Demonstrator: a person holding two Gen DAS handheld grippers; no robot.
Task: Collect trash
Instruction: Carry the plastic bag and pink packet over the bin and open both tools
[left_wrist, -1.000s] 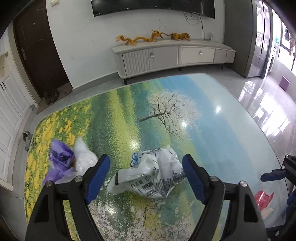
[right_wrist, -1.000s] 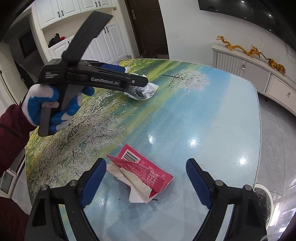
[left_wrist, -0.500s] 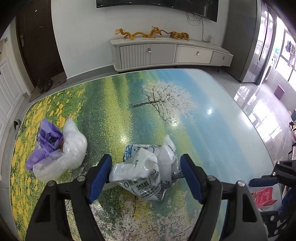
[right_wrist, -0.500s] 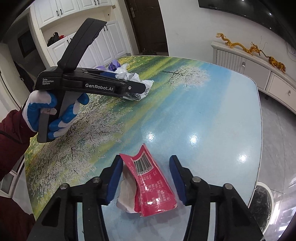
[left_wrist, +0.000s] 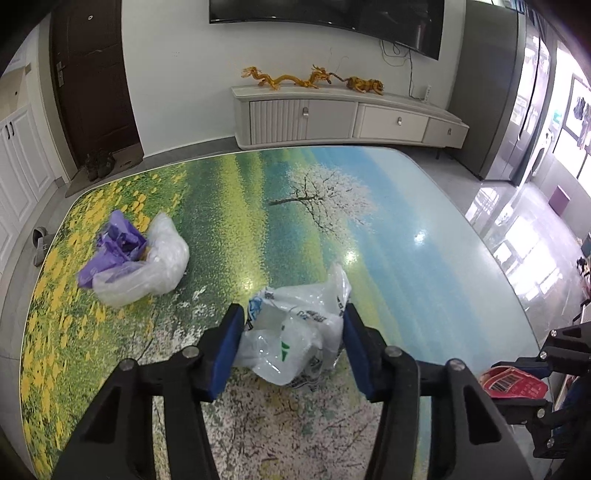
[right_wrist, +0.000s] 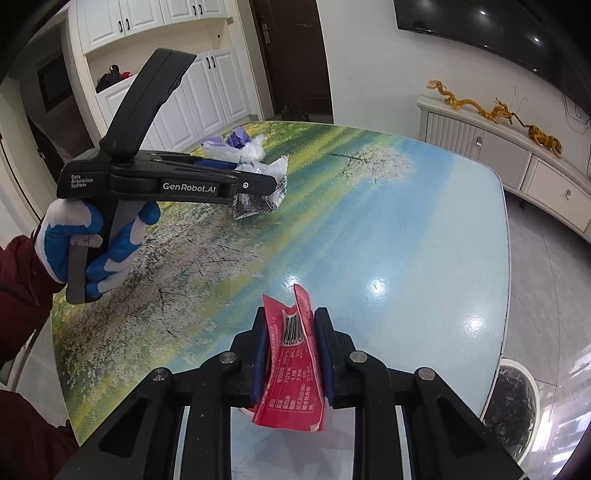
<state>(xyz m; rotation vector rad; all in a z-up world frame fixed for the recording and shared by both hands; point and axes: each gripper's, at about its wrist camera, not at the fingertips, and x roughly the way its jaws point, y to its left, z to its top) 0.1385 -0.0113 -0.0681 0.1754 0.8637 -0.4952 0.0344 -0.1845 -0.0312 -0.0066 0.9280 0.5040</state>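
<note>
**Both tongs closing on table litter**

On the glossy table printed with a blossoming tree and yellow flowers, the rubbish lies in three spots. Along the far wall stands the low white cabinet, with gold dragon figures on top. By the table's near right corner, down on the floor, sits a bin lined in black.

Toward the left edge of the table, well apart from my tongs, a clear plastic bag and a purple wrapper make one heap.

My left gripper has just been closing around the printed white plastic bag; the blue pads touch its sides and the bag bulges between them, its lower part resting on the table. My gloved left hand grips the handle.

My right gripper has just been closing too, and now it pinches the red wrapper tight between both pads, barcode facing up, the wrapper's folded end sticking up beyond the fingertips.
</note>
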